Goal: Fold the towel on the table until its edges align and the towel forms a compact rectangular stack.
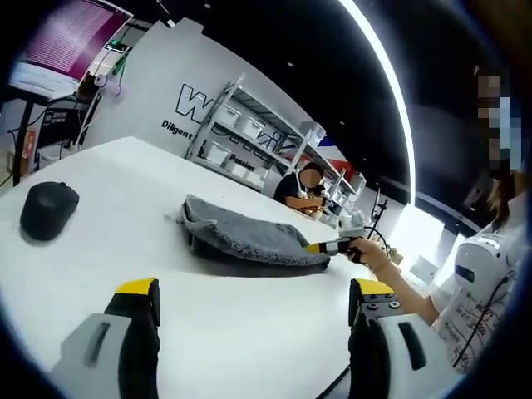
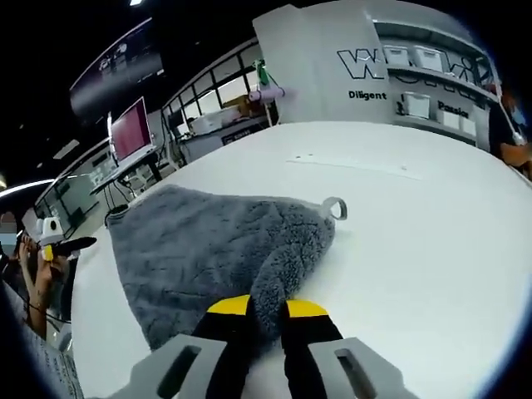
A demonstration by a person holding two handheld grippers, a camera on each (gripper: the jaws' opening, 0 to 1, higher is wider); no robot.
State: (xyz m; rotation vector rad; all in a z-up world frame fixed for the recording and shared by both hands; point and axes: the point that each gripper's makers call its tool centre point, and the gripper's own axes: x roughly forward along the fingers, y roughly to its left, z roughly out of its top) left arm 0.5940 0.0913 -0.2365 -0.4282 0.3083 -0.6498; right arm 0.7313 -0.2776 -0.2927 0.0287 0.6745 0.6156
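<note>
A grey towel (image 1: 241, 237) lies loosely bunched on the white table (image 1: 249, 341). My left gripper (image 1: 253, 291) hangs open above the near table, short of the towel, with nothing between its yellow-tipped jaws. The right gripper (image 1: 337, 247), held by a hand (image 1: 371, 255), meets the towel's right end. In the right gripper view the towel (image 2: 199, 249) spreads ahead with a small loop tag (image 2: 337, 208) at its far corner. My right gripper (image 2: 266, 309) is shut on a thick fold of the towel's near edge.
A black computer mouse (image 1: 48, 209) sits on the table to the left of the towel. Shelving with white bins (image 1: 241, 133) and a seated person (image 1: 303, 189) are beyond the far edge. A monitor (image 2: 130, 130) stands on a desk off the table.
</note>
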